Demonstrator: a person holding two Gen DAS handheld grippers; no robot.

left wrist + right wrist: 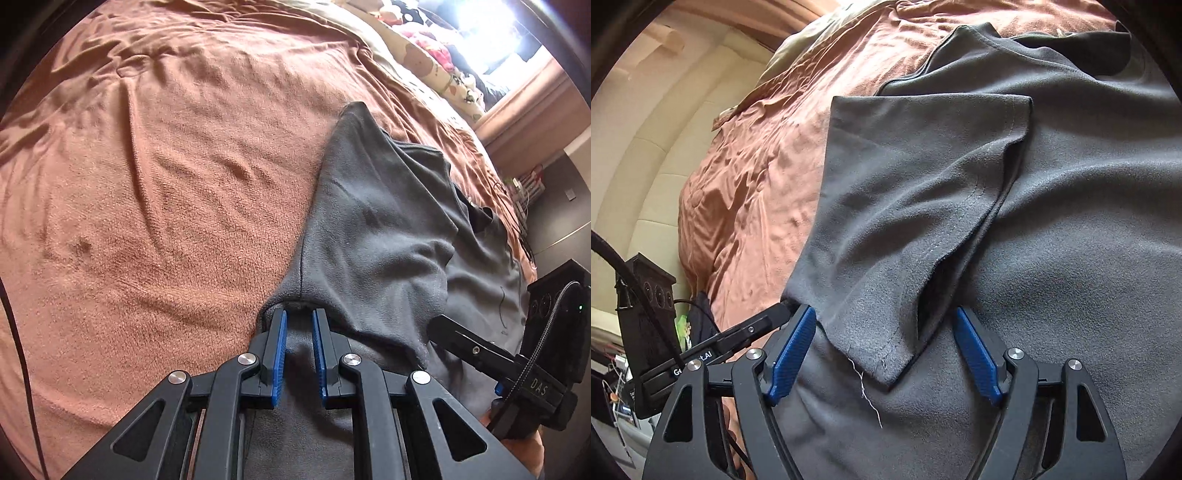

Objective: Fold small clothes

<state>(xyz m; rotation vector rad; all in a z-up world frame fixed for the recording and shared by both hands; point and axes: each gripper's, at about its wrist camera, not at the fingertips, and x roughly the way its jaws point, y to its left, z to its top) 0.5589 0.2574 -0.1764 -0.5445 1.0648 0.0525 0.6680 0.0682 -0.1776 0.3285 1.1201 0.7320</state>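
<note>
Room: we see a bright window (484,26) at the far end of the bed, patterned pillows (436,62) heaped below it; a padded cream headboard (646,155) shows in the right wrist view.
Surface: we work on a wrinkled rust-brown bedspread (155,177) that covers the whole bed; a black cable (18,350) crosses the left rim of the left wrist view.
Garment: a grey T-shirt (1071,229) lies spread on the bedspread; one sleeve (905,206) is folded inward over the body, its hem pointing at the right tool; a loose white thread (866,391) hangs from the sleeve's corner.
Left gripper (298,314): we see its blue pads (280,350) standing a narrow gap apart, not pressed together; the tips meet a bunched edge of the shirt and grey cloth lies under the gap; whether any cloth is pinched, we cannot tell.
Right gripper (886,317): spread wide; the sleeve's corner lies between its blue pads (975,354) without touching either; it holds nothing.
Tools together: the left gripper's tip reaches the sleeve's left edge, just beside the right gripper.
</note>
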